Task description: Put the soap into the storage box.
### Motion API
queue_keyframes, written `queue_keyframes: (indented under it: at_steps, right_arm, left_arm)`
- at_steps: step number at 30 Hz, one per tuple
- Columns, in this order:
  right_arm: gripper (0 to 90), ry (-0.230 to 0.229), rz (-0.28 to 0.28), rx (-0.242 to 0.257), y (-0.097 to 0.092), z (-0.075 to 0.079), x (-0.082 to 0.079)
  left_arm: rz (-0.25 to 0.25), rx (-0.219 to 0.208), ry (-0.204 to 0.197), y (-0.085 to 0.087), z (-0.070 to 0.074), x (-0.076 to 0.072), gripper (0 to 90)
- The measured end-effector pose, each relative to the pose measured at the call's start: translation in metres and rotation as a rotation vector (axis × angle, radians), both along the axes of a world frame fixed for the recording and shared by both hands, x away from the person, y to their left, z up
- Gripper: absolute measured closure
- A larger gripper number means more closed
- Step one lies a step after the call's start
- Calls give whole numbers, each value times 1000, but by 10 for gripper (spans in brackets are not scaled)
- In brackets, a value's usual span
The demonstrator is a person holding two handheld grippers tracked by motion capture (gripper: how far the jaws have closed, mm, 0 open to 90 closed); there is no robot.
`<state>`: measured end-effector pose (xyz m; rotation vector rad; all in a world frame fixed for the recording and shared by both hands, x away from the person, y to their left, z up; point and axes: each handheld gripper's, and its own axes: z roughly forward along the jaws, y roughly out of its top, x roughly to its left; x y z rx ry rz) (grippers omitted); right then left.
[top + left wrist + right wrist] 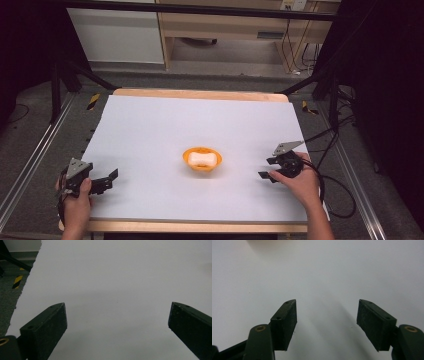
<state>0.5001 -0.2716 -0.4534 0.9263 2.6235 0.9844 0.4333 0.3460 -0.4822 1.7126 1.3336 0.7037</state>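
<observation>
White sheeting covers the bench (150,130), and over it the right gripper (266,168) holds its fingers (284,325) partly spread with nothing between them, pointing toward the orange bowl (202,159) with a white block in it at mid-bench. This looks like the approach step; next comes closing in on the bowl's rim. At the near left corner, the left gripper (112,178) rests wide open and empty.

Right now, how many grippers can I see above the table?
2. The left gripper is at the near left edge of the white table, the right gripper at the near right, both apart from the orange bowl.
</observation>
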Motion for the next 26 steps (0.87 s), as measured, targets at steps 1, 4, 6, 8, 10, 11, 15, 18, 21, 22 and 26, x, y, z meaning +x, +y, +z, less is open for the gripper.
queue_keyframes:
  at_steps: [1,4,6,8,10,11,15,18,21,22,26]
  right_arm:
    - [326,-5,-4,8,-2,0,-1]
    - [317,-25,-19,30,-9,-1,-6]
    - [312,-44,-25,57,-14,-1,-9]
    - [307,-57,-37,84,-20,-2,-12]
    - [304,-68,-45,116,-25,-3,-15]
    - [300,-70,-52,128,-27,-4,-17]
    - [273,-84,-66,162,-35,-10,-24]
    - [256,-107,-79,200,-42,-15,-30]
    - [219,-126,-95,255,-48,-19,-35]
    - [210,-133,-99,276,-49,-20,-37]
    - [165,-141,-129,320,-55,-24,-41]
  left_arm:
    - [0,0,-1,0,0,0,16]
    - [1,0,0,0,0,0,15]
    - [1,0,0,0,0,0,15]
    - [1,0,0,0,0,0,16]
    - [1,-1,-2,0,0,0,16]
    - [0,1,-3,0,0,0,15]
    - [0,2,-3,0,0,0,15]
    - [0,2,-3,0,0,0,15]
    - [1,4,-3,0,0,0,16]
    - [1,7,-4,0,0,0,16]
    - [3,3,0,0,0,0,16]
